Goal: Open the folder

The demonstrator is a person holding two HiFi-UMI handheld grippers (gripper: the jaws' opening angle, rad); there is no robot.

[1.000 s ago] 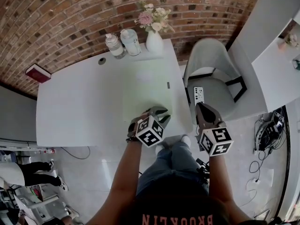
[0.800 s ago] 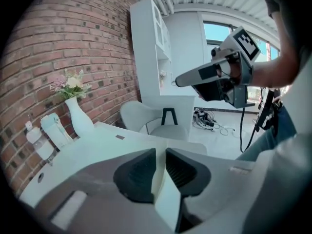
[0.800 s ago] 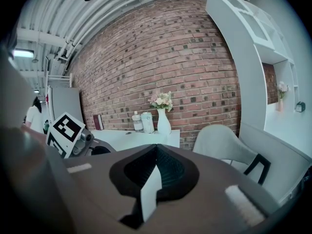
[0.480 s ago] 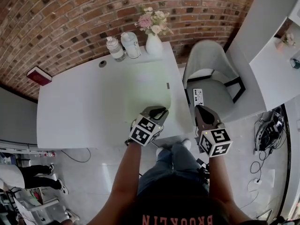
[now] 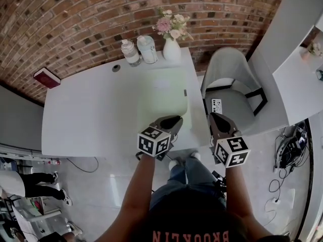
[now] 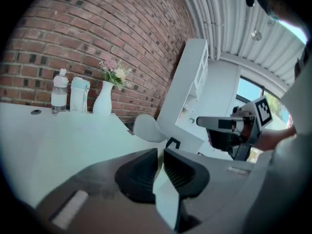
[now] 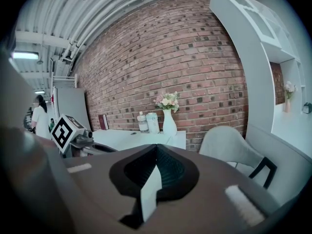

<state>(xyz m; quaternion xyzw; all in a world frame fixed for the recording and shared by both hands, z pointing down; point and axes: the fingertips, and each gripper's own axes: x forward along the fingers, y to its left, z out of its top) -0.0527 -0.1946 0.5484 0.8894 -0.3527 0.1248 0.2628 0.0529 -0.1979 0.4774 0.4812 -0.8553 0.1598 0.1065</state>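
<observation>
A pale green folder (image 5: 161,92) lies on the white table (image 5: 86,115), its near right edge curling up off the top. My left gripper (image 5: 174,120) is at that edge. Its jaws have just been closing and now pinch the thin cover. In the left gripper view the cover (image 6: 83,145) spreads away to the left of the left gripper (image 6: 160,160), whose jaws stand almost together. My right gripper (image 5: 217,117) hangs off the table's right side, shut and holding nothing, as the right gripper view also shows of the right gripper (image 7: 156,150).
A white vase of flowers (image 5: 171,49) and two bottles (image 5: 132,52) stand at the table's far edge. A red book (image 5: 46,77) lies at the far left corner. A grey chair (image 5: 229,67) with a power strip (image 5: 217,105) on its seat stands to the right.
My left gripper has rolled, so its marker cube shows another face, and has risen a little. The folder's near edge has curled up with it. The right gripper stayed put.
</observation>
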